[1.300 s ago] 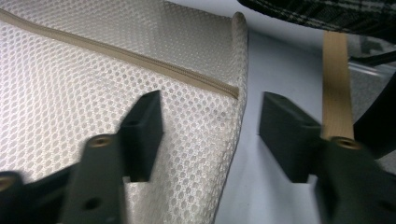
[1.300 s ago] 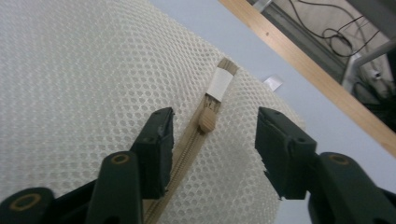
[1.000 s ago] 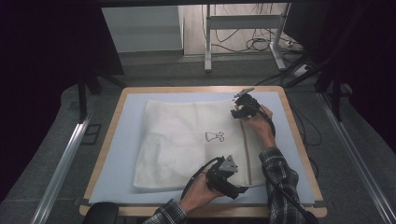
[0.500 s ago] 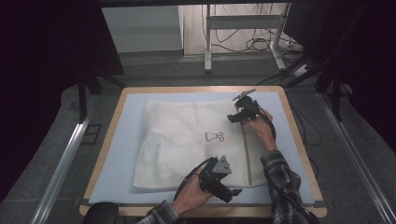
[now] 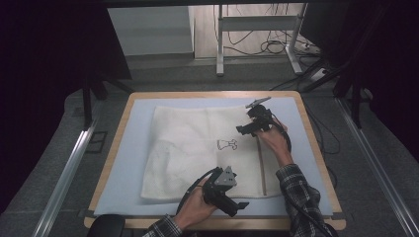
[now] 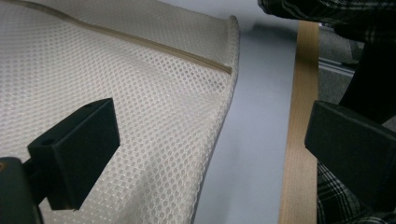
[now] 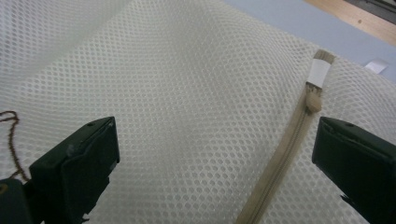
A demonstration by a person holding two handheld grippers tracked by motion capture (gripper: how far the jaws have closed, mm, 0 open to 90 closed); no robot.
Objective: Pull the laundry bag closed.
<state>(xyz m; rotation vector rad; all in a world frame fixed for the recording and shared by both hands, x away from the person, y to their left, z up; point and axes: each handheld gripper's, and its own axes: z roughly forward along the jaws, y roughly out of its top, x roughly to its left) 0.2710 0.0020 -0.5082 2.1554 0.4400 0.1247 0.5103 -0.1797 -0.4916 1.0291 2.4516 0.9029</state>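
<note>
A white mesh laundry bag (image 5: 192, 153) lies flat on a light blue mat (image 5: 126, 163), with a tan zipper (image 5: 261, 168) along its right side and a small stitched figure (image 5: 227, 144). My left gripper (image 5: 238, 208) hovers at the bag's near right corner (image 6: 140, 116). Its jaws have just been opening and stand open (image 6: 210, 154), gripping nothing. My right gripper (image 5: 245, 129) hangs over the bag's far right part. It is open (image 7: 215, 163) and its jaws have just been opening, with the mesh and the zipper (image 7: 280, 158) loose below them. The zipper pull (image 7: 314, 100) sits at the zipper's end.
The mat covers a wooden table (image 5: 316, 148) whose rim shows in the left gripper view (image 6: 299, 116). A plaid sleeve (image 5: 301, 192) reaches in at the right. Metal rails (image 5: 64, 173) flank the table, and desk legs and cables (image 5: 267, 47) stand behind it.
Both grippers' jaws have spread wider and let go of the bag. The left gripper has drifted left and nearer the front edge. The right one has come slightly nearer.
</note>
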